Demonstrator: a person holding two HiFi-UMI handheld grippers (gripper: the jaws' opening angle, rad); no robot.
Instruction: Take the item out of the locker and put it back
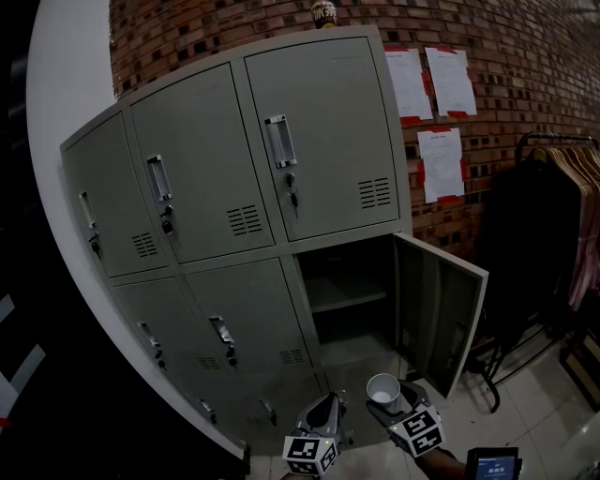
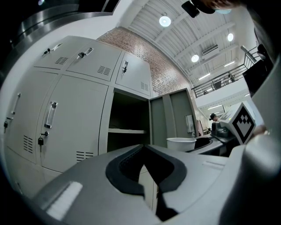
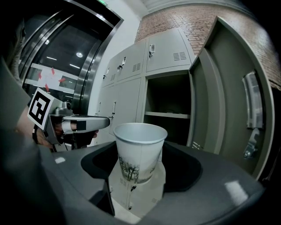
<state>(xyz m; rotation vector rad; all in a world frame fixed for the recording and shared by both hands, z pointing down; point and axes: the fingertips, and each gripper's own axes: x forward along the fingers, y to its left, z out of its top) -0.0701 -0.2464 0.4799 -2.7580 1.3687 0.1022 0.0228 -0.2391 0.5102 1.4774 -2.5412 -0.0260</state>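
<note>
A white paper cup (image 1: 382, 387) printed with dark trees stands upright between the jaws of my right gripper (image 1: 398, 405), which is shut on it low in front of the lockers. In the right gripper view the cup (image 3: 138, 151) fills the middle, held near its base by that gripper (image 3: 136, 176). Behind it is the open locker compartment (image 1: 347, 300), with one shelf that looks bare and its door (image 1: 441, 314) swung out to the right. My left gripper (image 1: 323, 412) hangs just left of the cup, shut with nothing in it (image 2: 149, 184). The left gripper view catches the cup's rim (image 2: 181, 143).
The other locker doors (image 1: 206, 159) are closed. A can (image 1: 324, 13) stands on top of the lockers. Papers (image 1: 431, 84) hang on the brick wall. A clothes rack (image 1: 562, 216) stands at the right, and a small screen device (image 1: 492, 464) sits at the bottom right.
</note>
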